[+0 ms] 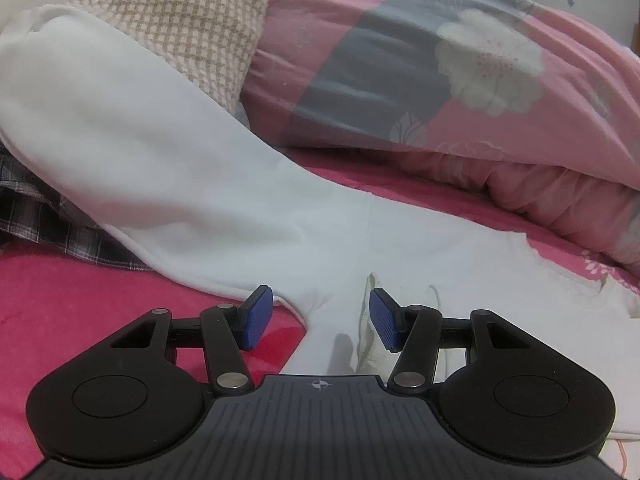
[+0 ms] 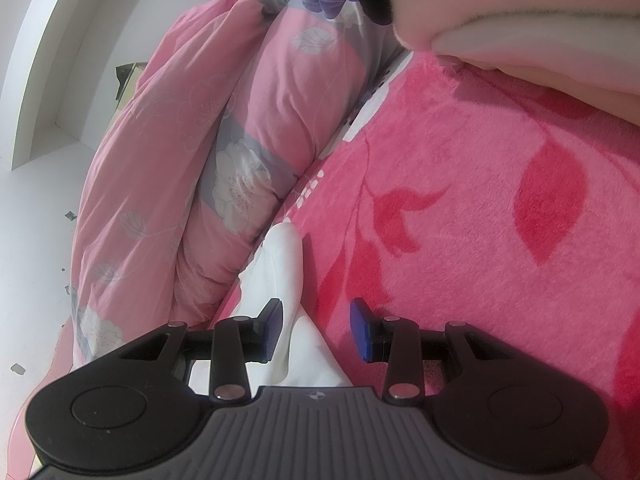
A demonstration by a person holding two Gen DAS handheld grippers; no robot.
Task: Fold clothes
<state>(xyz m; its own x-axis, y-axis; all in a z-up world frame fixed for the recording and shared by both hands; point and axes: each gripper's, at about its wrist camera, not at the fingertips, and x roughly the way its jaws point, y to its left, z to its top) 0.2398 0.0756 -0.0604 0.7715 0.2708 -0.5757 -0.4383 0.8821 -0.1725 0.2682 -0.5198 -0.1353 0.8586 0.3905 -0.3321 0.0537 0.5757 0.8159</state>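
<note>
A white garment (image 1: 192,168) lies spread over the pink fleece blanket (image 1: 60,304), with one long part running up to the left and another reaching right. My left gripper (image 1: 320,318) hangs low over the garment's near edge, its blue pads (image 1: 256,318) open, with cloth lying beneath the gap but not pinched. In the right wrist view a narrow end of the white garment (image 2: 280,264) lies along the blanket's (image 2: 480,200) edge. My right gripper (image 2: 318,330) is open. The cloth lies against its left pad (image 2: 274,330), and the right pad stands apart over bare blanket.
A bunched pink and grey floral quilt (image 1: 440,60) lies behind the garment and along the bed's side (image 2: 168,160). A beige checked knit (image 1: 172,20) and a grey plaid cloth (image 1: 52,216) sit at the left. A cream folded blanket (image 2: 520,20) lies at the far right. White floor (image 2: 32,240) shows beyond the bed.
</note>
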